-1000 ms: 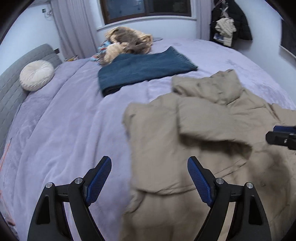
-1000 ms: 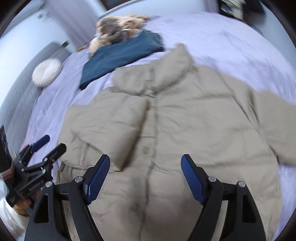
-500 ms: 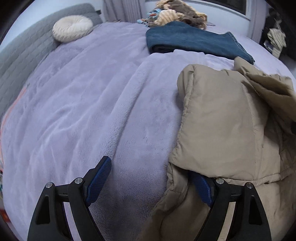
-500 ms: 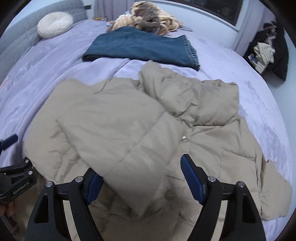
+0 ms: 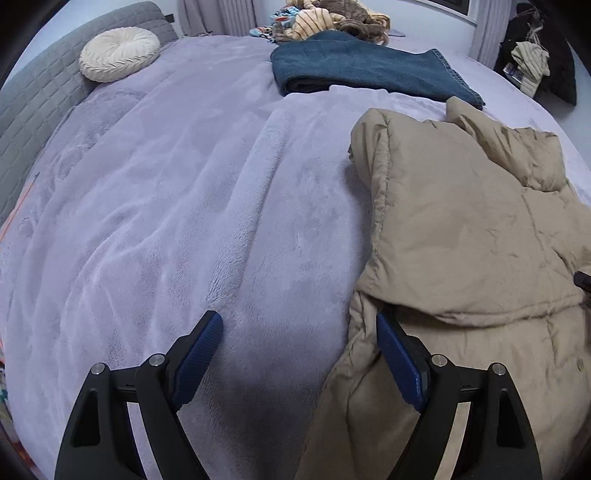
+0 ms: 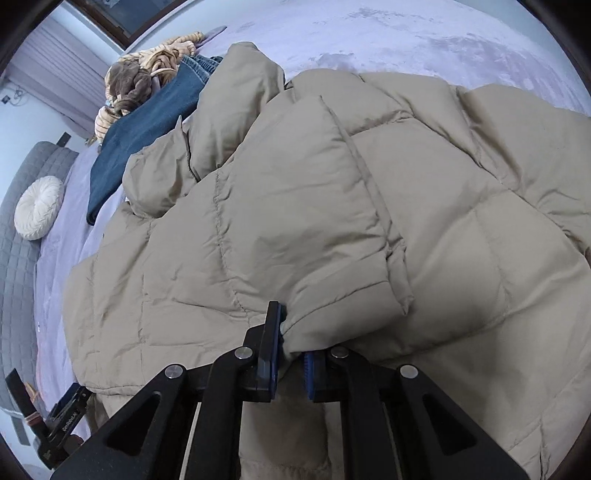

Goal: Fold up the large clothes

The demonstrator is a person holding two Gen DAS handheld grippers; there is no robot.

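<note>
A tan puffer jacket (image 5: 469, 236) lies on the lilac bedspread (image 5: 192, 206), one sleeve folded across its front. It fills the right wrist view (image 6: 332, 206). My left gripper (image 5: 299, 354) is open at the jacket's left edge, its right finger tucked under the fabric, its left finger over the bedspread. My right gripper (image 6: 290, 354) is shut on a fold of the jacket near the sleeve cuff. The left gripper shows at the lower left of the right wrist view (image 6: 62, 421).
Folded blue jeans (image 5: 369, 70) lie beyond the jacket, with a heap of striped and brown clothes (image 5: 325, 18) behind them. A round cream cushion (image 5: 118, 59) rests against the grey headboard (image 5: 33, 99). Dark clothes (image 5: 535, 62) hang at the far right.
My right gripper has closed on a fold of the jacket; it was open half a second ago. My left gripper has stayed open at the jacket's left edge.
</note>
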